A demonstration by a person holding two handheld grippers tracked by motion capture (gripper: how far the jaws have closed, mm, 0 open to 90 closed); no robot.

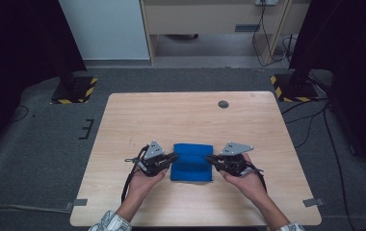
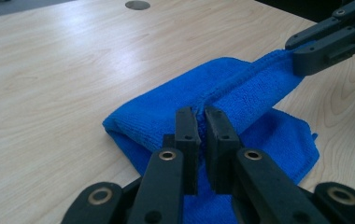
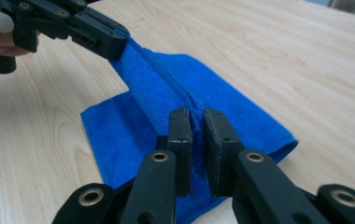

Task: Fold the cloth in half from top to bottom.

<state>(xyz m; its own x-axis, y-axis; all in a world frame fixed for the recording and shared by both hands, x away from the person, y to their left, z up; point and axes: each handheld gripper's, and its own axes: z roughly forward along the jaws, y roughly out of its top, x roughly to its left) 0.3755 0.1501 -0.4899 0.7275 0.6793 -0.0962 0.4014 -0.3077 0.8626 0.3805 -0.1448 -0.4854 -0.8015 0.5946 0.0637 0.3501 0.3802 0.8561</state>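
The blue cloth (image 1: pixel 191 162) lies folded on the near half of the wooden table (image 1: pixel 181 118), roughly centred between the person's two hands. Most of it rests flat on the tabletop; its upper layer is raised into a ridge that runs from one gripper to the other.

The left gripper (image 1: pixel 172 158) sits at the cloth's left edge, held in the left hand (image 1: pixel 145 179). In the left gripper view its jaws are pressed together on the hemmed edge of the cloth (image 2: pixel 241 100) — a thin strip of blue fabric shows between the two pads. The lifted fold stretches away from these jaws to the other gripper (image 2: pixel 306 58), which clamps the far end of the same edge.

The right gripper (image 1: pixel 208 159) sits at the cloth's right edge, held in the right hand (image 1: pixel 246 182). In the right gripper view its jaws are likewise closed on the cloth's edge (image 3: pixel 166 88), with fabric pinched between the pads. The opposite gripper (image 3: pixel 115 44) grips the far end of the ridge — part of a hand shows behind it.

Both grippers point inward toward each other, level with the table. A round grommet hole (image 1: pixel 223 104) lies in the far part of the tabletop, well apart from the cloth.
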